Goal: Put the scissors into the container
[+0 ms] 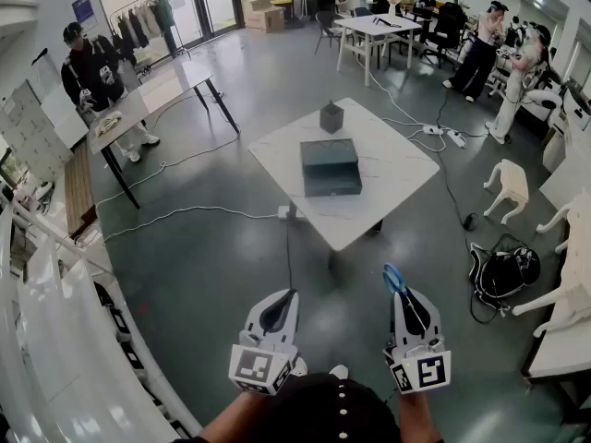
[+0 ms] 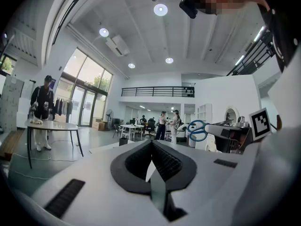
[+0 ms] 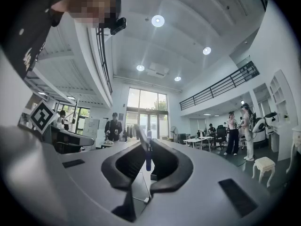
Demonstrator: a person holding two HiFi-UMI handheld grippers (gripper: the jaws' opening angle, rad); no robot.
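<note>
Item, right gripper (image 1: 404, 295): I read its jaws as clenched on the scissors (image 1: 394, 279). The blue plastic handle loops stick out past the tips, and in the right gripper view a dark blade and a blue strip are pinched between the ribbed black pads. The scissors hang over the floor (image 1: 212, 266), well apart from the container (image 1: 330, 166). Item, left gripper (image 1: 280, 305): smooth white shell, black ribbed pads drawn together and empty. Item, container: dark, rectangular, hard-edged, low, lying near the middle of the white square table (image 1: 388, 187), with bare top all round it. A small dark box (image 1: 331, 116) (roughly cube-shaped) stands just behind it toward the far edge. Item, room to move: smooth grey floor lies open between me and the table's near corner. A thin white cable (image 1: 185, 212) runs across it from the left to the table foot. On the right, a black bag (image 1: 503, 270) with coiled cord and a white stool (image 1: 508, 187) sit beside the table's right flank. Glossy white railing (image 1: 55, 321) crowds my left.
</note>
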